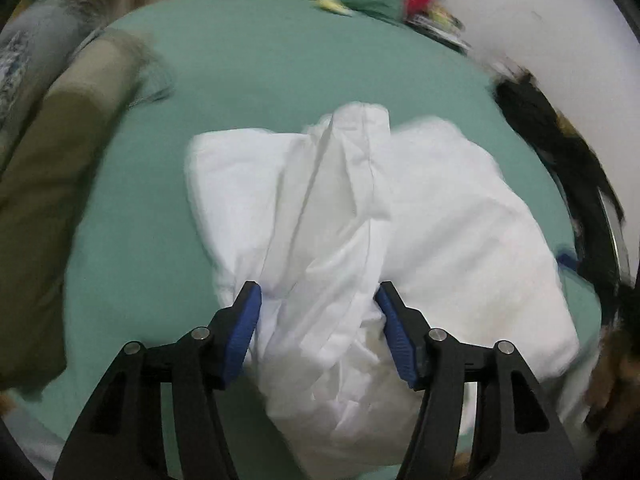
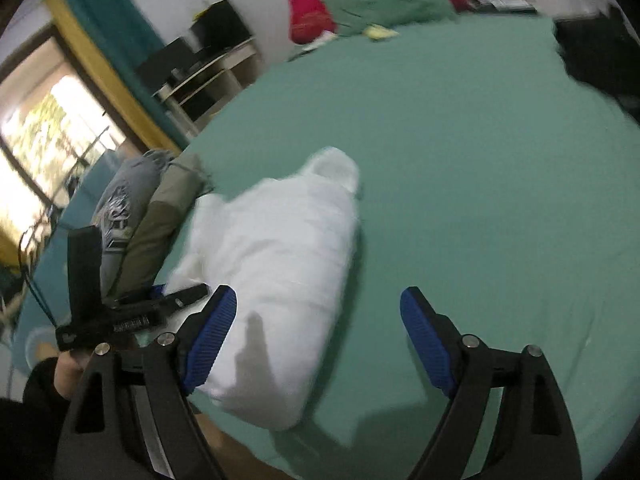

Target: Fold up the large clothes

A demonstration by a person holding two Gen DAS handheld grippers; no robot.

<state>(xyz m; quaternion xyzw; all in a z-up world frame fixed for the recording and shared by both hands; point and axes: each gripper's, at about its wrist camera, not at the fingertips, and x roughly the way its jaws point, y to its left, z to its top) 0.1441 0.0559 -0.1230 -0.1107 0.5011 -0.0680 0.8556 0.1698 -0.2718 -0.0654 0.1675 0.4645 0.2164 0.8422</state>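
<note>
My left gripper (image 1: 318, 294) straddled the white garment's (image 1: 360, 216) bunched near end, pads seemingly touching, its length running straight ahead; right gripper (image 2: 318, 300) gaped empty beside it.

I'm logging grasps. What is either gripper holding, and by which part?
Right gripper: nothing. Left gripper straddles a bunched fold of the white garment; grip can't be told.

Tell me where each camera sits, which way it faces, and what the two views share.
Left wrist: on the left gripper, looking steeply down at the white garment bunched between its wide jaws.
Right wrist: on the right gripper, looking across the green bed towards the window; a dark sleeve and the left gripper show at lower left.
Shared: garment, bed, folded olive clothes.
</note>
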